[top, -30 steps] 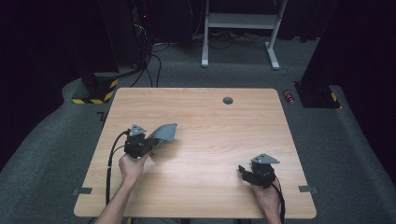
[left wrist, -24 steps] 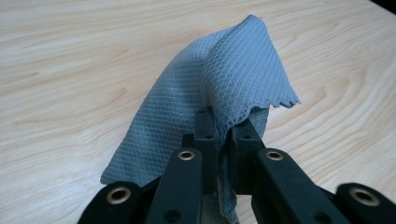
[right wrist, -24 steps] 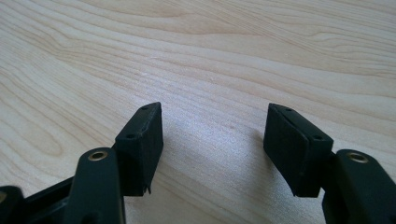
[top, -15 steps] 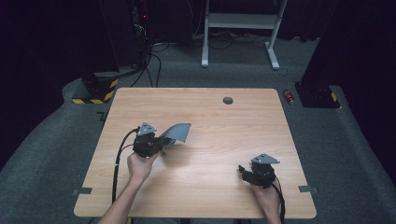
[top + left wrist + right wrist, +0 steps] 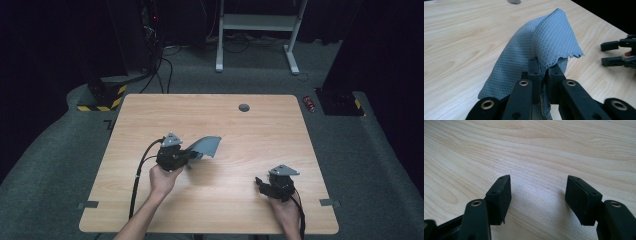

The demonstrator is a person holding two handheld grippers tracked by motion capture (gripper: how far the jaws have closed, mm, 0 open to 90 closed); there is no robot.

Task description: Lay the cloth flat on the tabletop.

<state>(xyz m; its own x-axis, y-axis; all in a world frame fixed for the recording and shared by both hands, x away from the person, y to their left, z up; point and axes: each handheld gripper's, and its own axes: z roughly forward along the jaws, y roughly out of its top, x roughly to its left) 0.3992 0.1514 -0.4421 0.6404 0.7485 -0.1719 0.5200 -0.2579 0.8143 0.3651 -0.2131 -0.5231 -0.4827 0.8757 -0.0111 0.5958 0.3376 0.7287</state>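
Left claw (image 5: 540, 72) clamped on a grey cloth (image 5: 541, 47), jaws pinching a fold near the hem. Held off the table (image 5: 150, 210), cloth lifted clear of the wood and standing up over the jaws in a peaked fold, waffle weave showing, scalloped edge hanging to the side. Seen from above left of the table's middle (image 5: 192, 156), with the cloth (image 5: 207, 145) sticking out toward the centre and casting a faint shadow below. Black cable trailing back along the forearm toward the near edge.

Right claw (image 5: 539, 197) spread wide, nothing between the jaws, bare wood beneath. Low over the table near the front right corner (image 5: 260, 183), well apart from the cloth. Also visible from the left gripper view at the far right (image 5: 615, 53), jaws parted.

Small dark hole (image 5: 244, 107) in the tabletop near the far edge.
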